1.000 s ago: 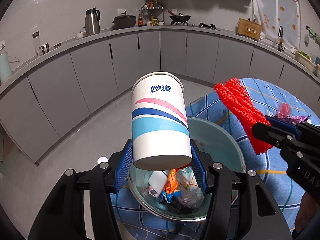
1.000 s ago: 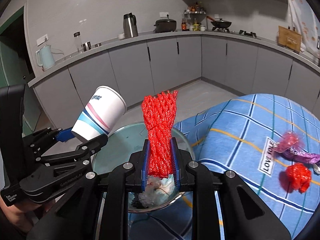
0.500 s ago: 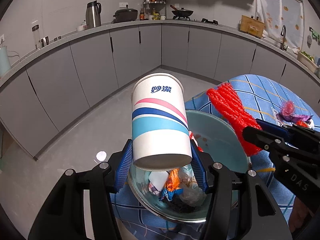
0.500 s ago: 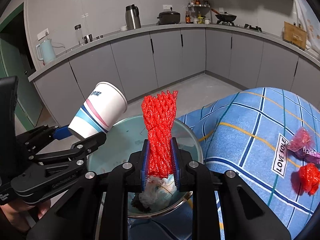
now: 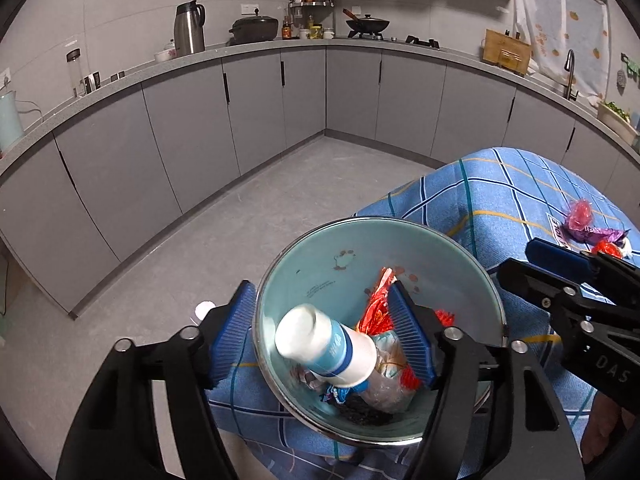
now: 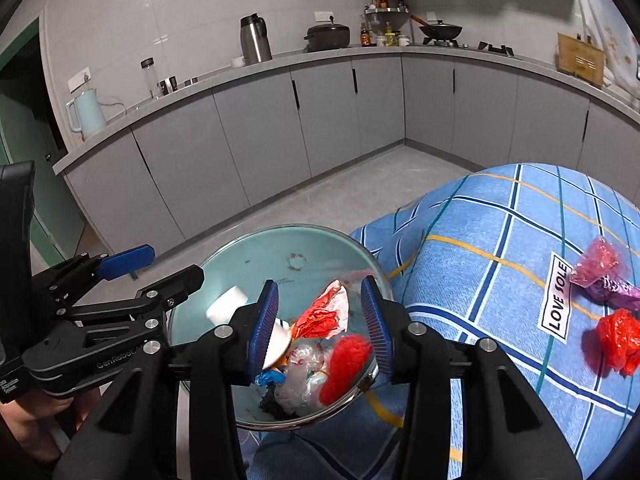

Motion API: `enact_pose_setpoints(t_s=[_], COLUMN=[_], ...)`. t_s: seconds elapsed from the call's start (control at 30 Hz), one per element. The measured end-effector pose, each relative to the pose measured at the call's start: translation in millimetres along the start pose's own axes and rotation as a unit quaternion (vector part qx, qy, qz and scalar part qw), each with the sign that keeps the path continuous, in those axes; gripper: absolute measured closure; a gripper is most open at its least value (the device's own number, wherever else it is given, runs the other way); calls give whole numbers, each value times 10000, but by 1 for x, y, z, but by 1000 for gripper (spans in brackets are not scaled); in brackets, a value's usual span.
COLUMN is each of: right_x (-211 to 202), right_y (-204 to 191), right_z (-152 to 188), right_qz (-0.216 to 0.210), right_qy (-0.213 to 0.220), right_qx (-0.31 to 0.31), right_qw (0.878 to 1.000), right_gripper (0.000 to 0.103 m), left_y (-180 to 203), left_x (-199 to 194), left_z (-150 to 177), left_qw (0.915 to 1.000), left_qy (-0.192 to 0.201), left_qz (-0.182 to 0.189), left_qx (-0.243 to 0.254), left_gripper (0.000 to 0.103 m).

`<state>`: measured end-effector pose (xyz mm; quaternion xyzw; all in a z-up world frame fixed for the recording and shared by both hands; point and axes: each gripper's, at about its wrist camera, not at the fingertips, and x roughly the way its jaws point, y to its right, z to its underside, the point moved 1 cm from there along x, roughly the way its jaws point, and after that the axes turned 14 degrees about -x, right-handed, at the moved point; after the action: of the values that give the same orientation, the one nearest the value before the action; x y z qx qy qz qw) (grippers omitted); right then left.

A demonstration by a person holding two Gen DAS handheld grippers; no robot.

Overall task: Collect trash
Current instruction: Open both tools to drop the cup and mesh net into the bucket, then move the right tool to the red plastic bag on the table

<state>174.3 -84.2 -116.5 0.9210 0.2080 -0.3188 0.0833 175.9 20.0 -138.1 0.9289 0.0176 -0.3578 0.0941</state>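
Left wrist view: the left hand-held gripper (image 5: 322, 330) hangs over the bowl (image 5: 460, 248), jaws spread wide and gripping nothing.
Paper cup: the paper cup (image 5: 326, 346) lies tipped on its side inside the bowl, base up, resting on the other rubbish.
Right hand-held gripper: the right hand-held gripper (image 6: 318, 326) is also above the bowl, jaws apart and empty.
Red net: the red net (image 6: 344, 360) sits bunched in the bowl, beside a clear plastic wrapper (image 6: 304, 372) and a red-and-white wrapper (image 6: 326, 314).
Bowl: glass, teal inside, standing at the edge of the blue checked tablecloth (image 6: 492, 232).
Outside the bowl: to its right on the tablecloth lie a pink wrapper (image 6: 600, 260), a purple wrapper (image 6: 616, 296) and a red crumpled wrapper (image 6: 618, 338), near a "LOVE SOLE" label (image 6: 558, 300).
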Motion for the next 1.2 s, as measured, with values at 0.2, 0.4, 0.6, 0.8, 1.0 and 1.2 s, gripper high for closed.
enact_pose_setpoints(t_s=[0.2, 0.4, 0.6, 0.8, 1.0, 1.2], right_x=[-8, -13, -23, -33, -41, -55], right_y=[2, 5, 10, 22, 35, 56], right_z=[3, 6, 11, 16, 22, 33], right_qz=[53, 132, 283, 470, 709, 1043], right_qy=[48, 66, 118, 154, 175, 163], right_qx=[53, 91, 147, 267, 357, 532], right_qw=[10000, 9998, 9994, 9984, 9967, 9930], right_gripper=[57, 55, 51, 50, 49, 45], left_y=[1, 2, 7, 15, 25, 48], left_x=[-1, -7, -9, -11, -10, -12], left_z=[0, 0, 4, 8, 12, 15], left_qw=[10000, 10000, 9999, 9999, 9997, 9987], left_qy=[2, 64, 59, 66, -14, 13], left_qz=[-1, -12, -5, 57, 182, 380], left_qx=[12, 23, 94, 143, 182, 335], left_gripper=[29, 23, 20, 13, 13, 9])
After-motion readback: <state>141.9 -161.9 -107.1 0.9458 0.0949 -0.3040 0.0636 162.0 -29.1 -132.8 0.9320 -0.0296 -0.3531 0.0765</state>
